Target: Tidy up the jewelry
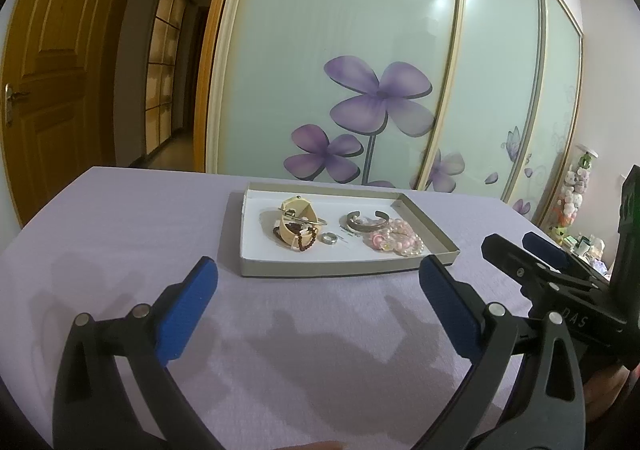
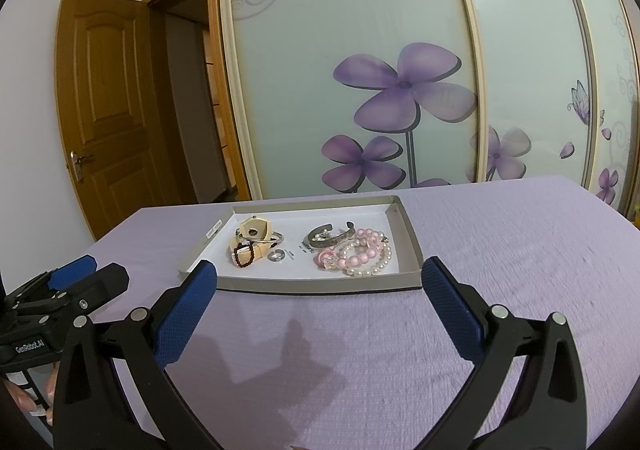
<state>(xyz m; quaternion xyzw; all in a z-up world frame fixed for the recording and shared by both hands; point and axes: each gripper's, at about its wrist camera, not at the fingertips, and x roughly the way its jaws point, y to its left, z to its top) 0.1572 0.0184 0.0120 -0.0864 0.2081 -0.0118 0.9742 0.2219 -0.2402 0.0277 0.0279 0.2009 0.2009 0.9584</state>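
Lilac cloth [image 2: 500, 250] covers the table before sliding wardrobe doors [image 1: 380, 50] painted with purple flowers. Both the left gripper [image 1: 318, 288] and right gripper [image 2: 320, 288] hover with fingers spread wide, holding nothing, short of the shallow tray [image 2: 412, 242] where bracelets [image 2: 362, 254] and a ring [image 2: 277, 255] lie.

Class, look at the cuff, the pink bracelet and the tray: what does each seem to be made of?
Cuff: likely metal, silver-grey with a dull shine.
Pink bracelet: glossy round beads, probably plastic or glass.
Tray: looks like cardboard, with thin matte grey walls and a white inside.
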